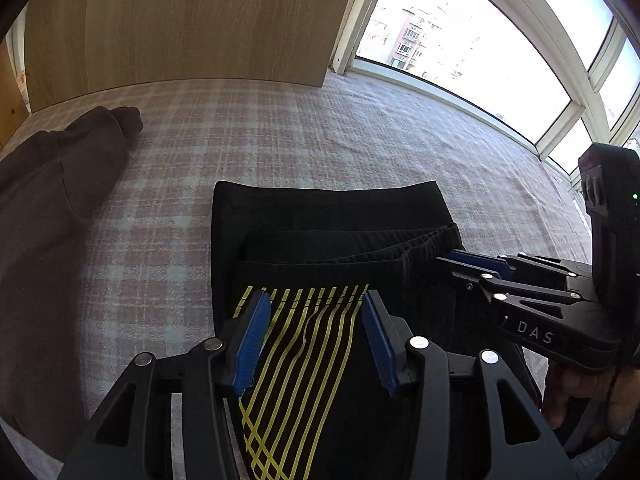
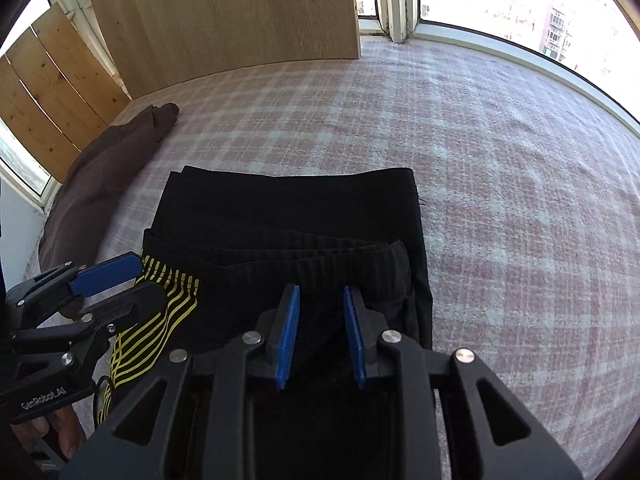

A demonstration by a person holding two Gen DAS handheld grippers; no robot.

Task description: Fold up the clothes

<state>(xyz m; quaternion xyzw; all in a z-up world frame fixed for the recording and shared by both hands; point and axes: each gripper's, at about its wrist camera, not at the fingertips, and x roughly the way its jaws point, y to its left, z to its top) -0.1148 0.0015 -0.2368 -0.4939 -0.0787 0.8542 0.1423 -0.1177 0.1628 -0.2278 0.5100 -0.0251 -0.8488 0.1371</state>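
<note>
Black garment [image 1: 332, 216] with a yellow-striped panel [image 1: 296, 344] is seen folded on the plaid bedcover [image 1: 360, 132]. Left gripper [image 1: 314, 300] is held over the stripes, jaws apart, nothing pinched. Right gripper [image 2: 320, 290] is held over the ribbed waistband [image 2: 304, 256], jaws narrowly apart; a grip cannot be told. Brown garment [image 2: 104, 168] lies apart.

Plaid bedcover [image 1: 320, 128], wooden panel [image 1: 180, 20], bright daylit windows [image 1: 460, 40]

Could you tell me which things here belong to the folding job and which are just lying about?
Job: black garment with yellow stripes; left tool; right tool.
Lying about: brown garment; wooden board; checked cover.
</note>
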